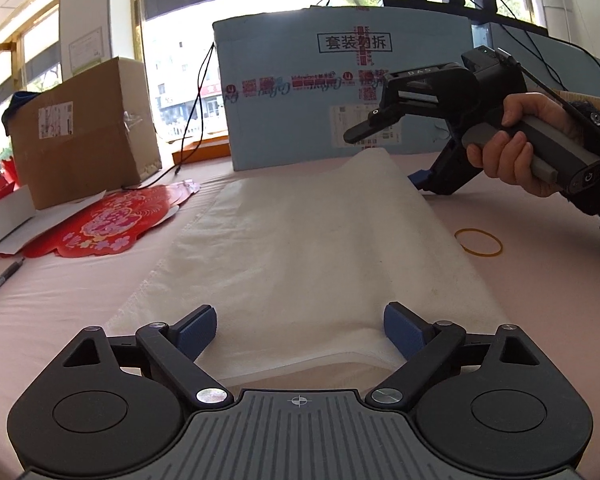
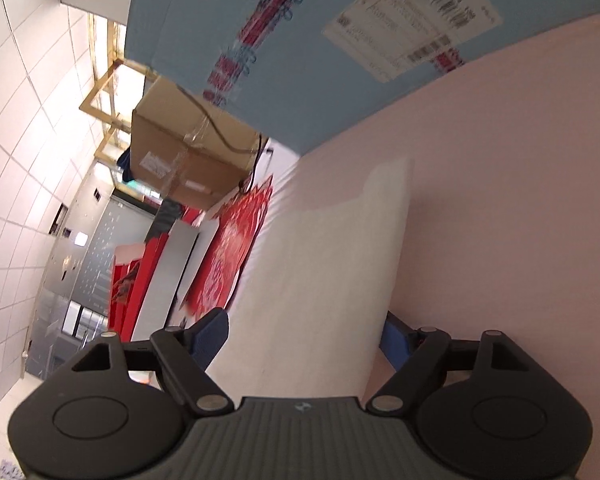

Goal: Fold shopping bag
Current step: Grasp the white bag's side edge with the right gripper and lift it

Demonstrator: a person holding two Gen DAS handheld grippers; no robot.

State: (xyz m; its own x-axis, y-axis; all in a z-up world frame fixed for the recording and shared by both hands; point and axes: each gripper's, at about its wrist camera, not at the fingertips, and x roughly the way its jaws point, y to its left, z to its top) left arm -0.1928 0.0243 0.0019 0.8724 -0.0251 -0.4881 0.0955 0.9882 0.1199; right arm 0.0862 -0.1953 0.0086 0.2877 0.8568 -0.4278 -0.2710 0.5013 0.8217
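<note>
- The white shopping bag (image 1: 300, 240) is lying flat on the pink table (image 1: 520, 288), with one long side already laid over so that a soft ridge is running down its middle.
- The left gripper (image 1: 300, 330) is being held low over the near edge of the bag; its blue fingers (image 1: 198, 330) are standing wide apart, and the cloth is lying between them but is not being pinched.
- The right gripper (image 2: 304, 338) is being held rolled on its side at the far end of the bag, with its jaws also wide and nothing being gripped.
- For the next fold, both ends are probably best taken at the same time, at the doubled edge, so that the layers are not sliding apart.
- The bag seems a thin, matte, slightly fibrous fabric, limp and easily wrinkled.
- A yellow rubber band (image 1: 479, 242) is lying near the bag, apart from it.
</note>
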